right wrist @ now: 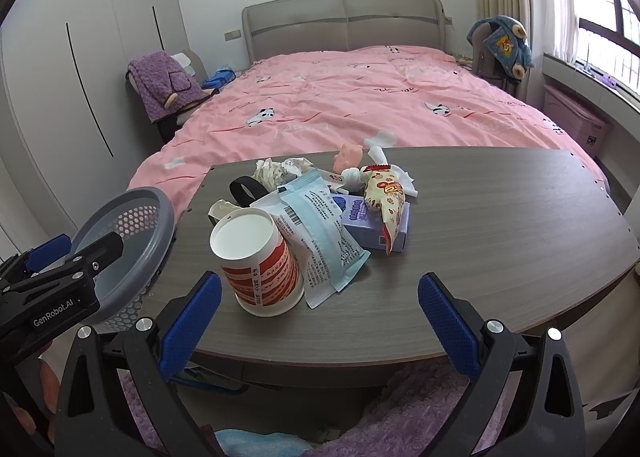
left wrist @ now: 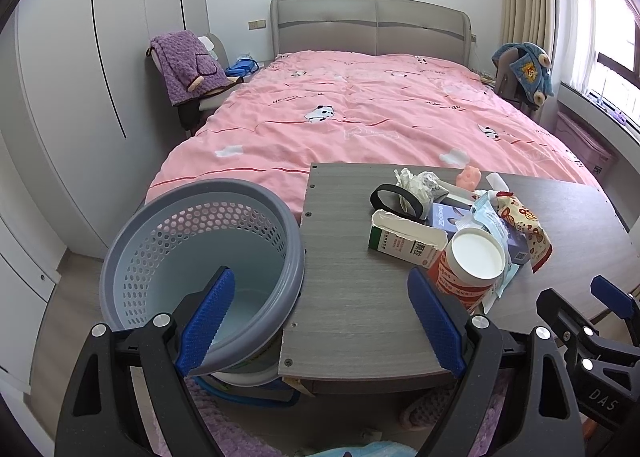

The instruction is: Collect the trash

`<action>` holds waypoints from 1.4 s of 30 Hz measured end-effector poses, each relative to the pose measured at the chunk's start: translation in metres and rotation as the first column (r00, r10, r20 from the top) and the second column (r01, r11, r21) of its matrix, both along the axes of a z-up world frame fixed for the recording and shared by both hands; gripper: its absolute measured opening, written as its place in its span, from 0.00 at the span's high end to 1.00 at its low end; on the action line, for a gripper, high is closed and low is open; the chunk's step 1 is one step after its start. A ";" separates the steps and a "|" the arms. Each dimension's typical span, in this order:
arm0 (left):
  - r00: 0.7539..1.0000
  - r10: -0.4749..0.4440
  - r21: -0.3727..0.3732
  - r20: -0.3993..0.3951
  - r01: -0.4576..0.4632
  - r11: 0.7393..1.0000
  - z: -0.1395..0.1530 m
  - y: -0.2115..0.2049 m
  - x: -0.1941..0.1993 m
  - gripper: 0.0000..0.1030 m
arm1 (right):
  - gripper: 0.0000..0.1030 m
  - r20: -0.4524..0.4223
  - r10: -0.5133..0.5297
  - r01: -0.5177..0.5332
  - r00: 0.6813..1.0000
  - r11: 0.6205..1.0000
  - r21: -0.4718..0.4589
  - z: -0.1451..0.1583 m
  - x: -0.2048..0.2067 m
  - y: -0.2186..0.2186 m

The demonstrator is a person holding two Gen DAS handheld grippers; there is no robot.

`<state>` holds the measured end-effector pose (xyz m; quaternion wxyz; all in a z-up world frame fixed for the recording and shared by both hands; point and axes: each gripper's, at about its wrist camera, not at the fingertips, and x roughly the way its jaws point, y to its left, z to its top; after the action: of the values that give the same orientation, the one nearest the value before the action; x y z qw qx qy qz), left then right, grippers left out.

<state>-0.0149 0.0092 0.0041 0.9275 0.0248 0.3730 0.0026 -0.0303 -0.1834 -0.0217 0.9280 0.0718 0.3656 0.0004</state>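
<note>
Left gripper (left wrist: 320, 321) and right gripper (right wrist: 320, 321) level, jaws spread wide, empty.

Left claw (left wrist: 320, 321) and right claw (right wrist: 320, 321): both showing black plastic frames with triangular cut-outs, silver round screws gleaming at the pivots. Fingers (left wrist: 206, 321) wearing bright blue pads with a fine dotted texture. White lettering "GenRobot.AI" standing out on the left claw's side in the right camera; "DAS" showing on the right claw's body in the left camera.

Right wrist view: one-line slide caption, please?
Open right hand-held gripper faces a red-and-white paper cup and wrappers on the grey table.
</note>
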 end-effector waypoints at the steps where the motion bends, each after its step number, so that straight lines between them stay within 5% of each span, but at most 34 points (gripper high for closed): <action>1: 1.000 0.001 0.000 0.001 -0.001 1.000 0.000 0.000 0.000 0.18 | 0.06 0.000 0.001 -0.001 1.000 1.000 0.000 0.000 0.000 0.000; 42: 1.000 0.005 0.003 0.018 -0.005 1.000 0.006 0.002 -0.009 0.18 | 0.06 0.018 0.012 -0.012 1.000 1.000 -0.007 0.010 -0.003 0.008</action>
<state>-0.0234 0.0113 0.0100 0.9307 0.0252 0.3648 0.0057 -0.0332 -0.1758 -0.0114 0.9314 0.0664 0.3578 0.0054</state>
